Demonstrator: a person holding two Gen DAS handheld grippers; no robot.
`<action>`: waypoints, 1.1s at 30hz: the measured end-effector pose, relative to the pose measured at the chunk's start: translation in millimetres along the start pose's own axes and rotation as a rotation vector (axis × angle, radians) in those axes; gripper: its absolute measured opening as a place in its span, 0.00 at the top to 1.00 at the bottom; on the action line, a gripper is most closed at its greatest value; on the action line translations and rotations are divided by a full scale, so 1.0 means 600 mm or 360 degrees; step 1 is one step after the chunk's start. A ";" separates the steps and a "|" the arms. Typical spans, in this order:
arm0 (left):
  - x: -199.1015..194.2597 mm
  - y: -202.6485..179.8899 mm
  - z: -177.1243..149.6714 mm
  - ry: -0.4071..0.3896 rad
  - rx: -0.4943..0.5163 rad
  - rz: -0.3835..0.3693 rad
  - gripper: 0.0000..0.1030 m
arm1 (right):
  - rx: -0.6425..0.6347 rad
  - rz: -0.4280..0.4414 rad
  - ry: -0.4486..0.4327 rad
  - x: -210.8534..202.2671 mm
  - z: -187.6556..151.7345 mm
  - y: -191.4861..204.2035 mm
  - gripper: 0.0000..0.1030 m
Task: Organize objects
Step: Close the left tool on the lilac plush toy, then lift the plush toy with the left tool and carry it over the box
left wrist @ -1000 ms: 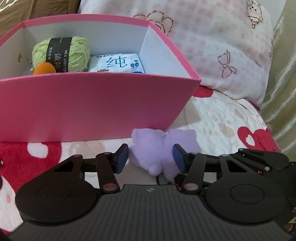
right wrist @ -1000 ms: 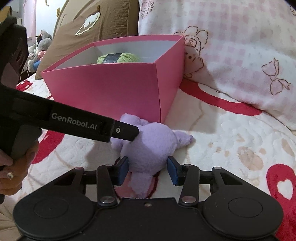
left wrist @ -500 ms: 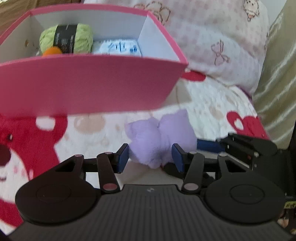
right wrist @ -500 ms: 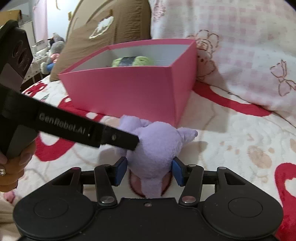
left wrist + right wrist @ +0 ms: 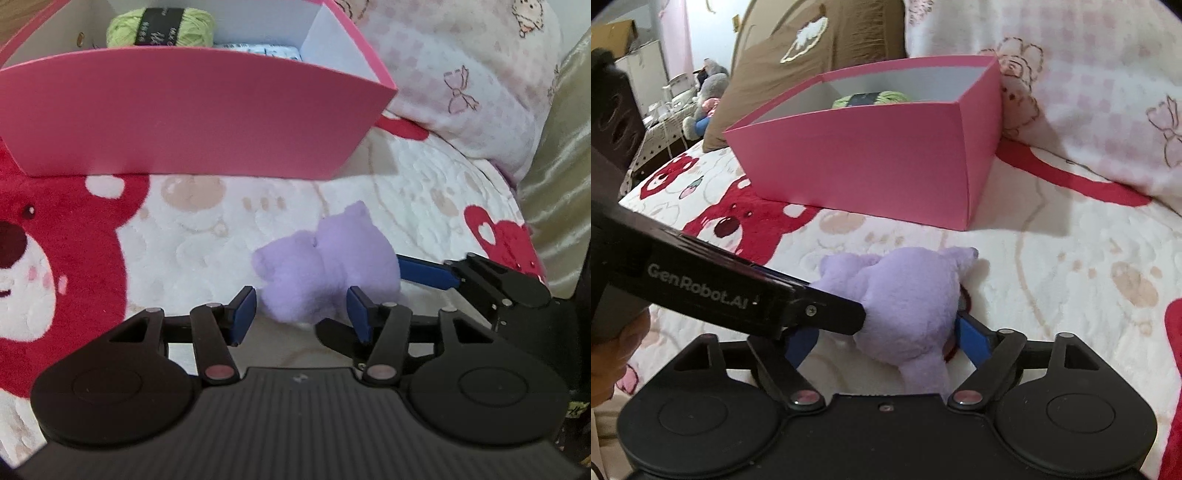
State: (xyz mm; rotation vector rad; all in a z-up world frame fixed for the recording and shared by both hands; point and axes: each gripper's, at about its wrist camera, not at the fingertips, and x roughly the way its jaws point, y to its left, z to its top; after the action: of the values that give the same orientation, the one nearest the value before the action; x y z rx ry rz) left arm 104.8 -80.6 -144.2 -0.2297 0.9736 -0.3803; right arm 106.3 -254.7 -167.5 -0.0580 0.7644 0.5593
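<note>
The purple plush toy (image 5: pixel 905 310) lies on the bed blanket (image 5: pixel 1071 266), near the front of the pink box (image 5: pixel 871 162) but apart from it. The right claw (image 5: pixel 886 339) is pinched on the toy, its 2 blue pads pressed into the fur on either side. The left claw (image 5: pixel 301 314) is spread, with the toy just ahead of its pads and not gripped by it; 1 of its fingers is seen from the right wrist crossing in front of the toy's left flank.

The main risk is judged to be a collision or tangle between the 2 claws, since both are crowded around the same soft body. The grip is taken low on the plush, so the toy could sag, rotate or slip out during a lift. The near wall of the box could also be struck and the light box pushed back if the toy is carried too low.

The left wrist view shows what the right does not: a packet with blue print (image 5: pixel 258 51) beside the green yarn ball (image 5: pixel 160 27) inside the box, and free room in front of them. The right wrist view alone shows the pinch itself, the box's right corner, a brown pillow (image 5: pixel 812 48) and a hand (image 5: pixel 617 354) at the left edge.
</note>
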 end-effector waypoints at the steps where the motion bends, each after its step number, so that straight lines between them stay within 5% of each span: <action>1: -0.001 0.003 0.000 -0.0028 -0.0007 -0.0007 0.49 | -0.0003 -0.0021 -0.0007 -0.001 -0.001 0.000 0.14; 8: 0.009 0.017 -0.002 -0.0058 -0.0090 -0.0107 0.56 | 0.0010 0.0010 -0.0067 -0.015 0.002 -0.007 0.15; 13: 0.004 0.003 -0.005 -0.0033 -0.0120 -0.0117 0.56 | -0.0043 -0.0045 -0.0037 -0.010 0.003 0.007 0.30; 23: -0.020 -0.033 -0.006 -0.0013 0.0039 -0.0023 0.56 | -0.0059 -0.0055 -0.0048 -0.029 0.006 0.024 0.28; 33: -0.067 -0.035 -0.006 0.0046 0.0033 -0.0014 0.56 | -0.0117 -0.0029 -0.0065 -0.064 0.018 0.063 0.20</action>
State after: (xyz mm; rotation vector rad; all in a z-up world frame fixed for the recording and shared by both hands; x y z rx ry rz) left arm 77.4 -83.1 -108.4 -0.2101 0.9970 -0.4027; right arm 72.1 -237.5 -128.4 -0.1213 0.7029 0.5697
